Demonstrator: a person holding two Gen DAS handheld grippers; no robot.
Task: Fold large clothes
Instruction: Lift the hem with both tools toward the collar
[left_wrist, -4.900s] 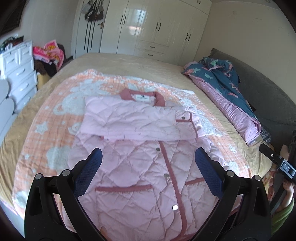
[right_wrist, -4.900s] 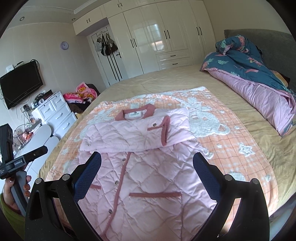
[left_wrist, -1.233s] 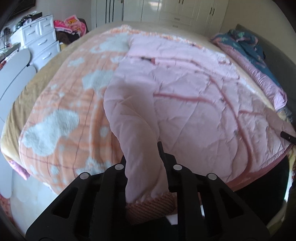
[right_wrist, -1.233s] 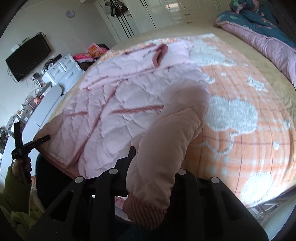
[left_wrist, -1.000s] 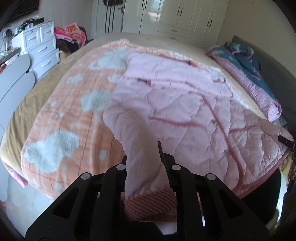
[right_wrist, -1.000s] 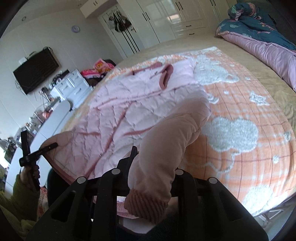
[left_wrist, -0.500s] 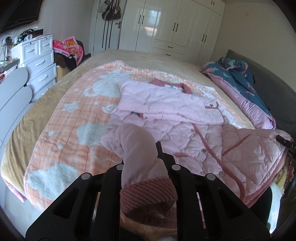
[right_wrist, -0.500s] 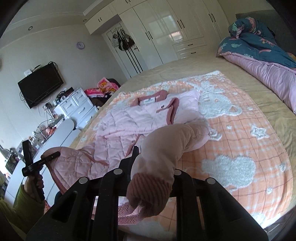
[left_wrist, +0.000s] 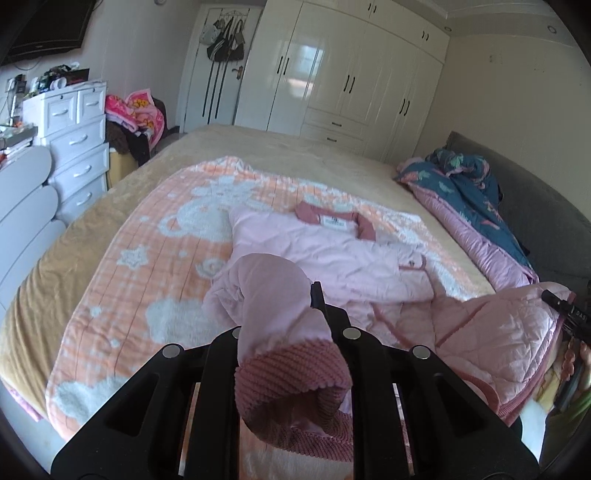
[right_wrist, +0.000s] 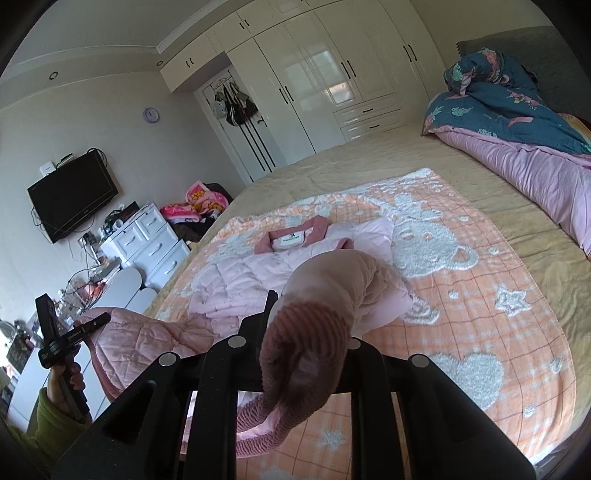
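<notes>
Quilted pink jacket (left_wrist: 332, 254) here, puffy and soft, so we reckon it's light but bulky and floppy, the kind that sags in the middle the moment we lift it. It's lying on the orange teddy blanket (left_wrist: 147, 236), collar end at the far side from us, sleeves already laid across the chest. We've got the near hem corners up off the blanket: left gripper (left_wrist: 295, 332) is clamped tight on one corner by the ribbed hem band (left_wrist: 295, 373), and right gripper (right_wrist: 306, 332) is pinched closed on the other corner the same way. That ribbed band looks like the best place to hold, thicker and grippier than the smooth quilted shell, which could slide out of the pads. Our guess is both corners need carrying evenly toward the collar (left_wrist: 334, 219) or the fold lands crooked
</notes>
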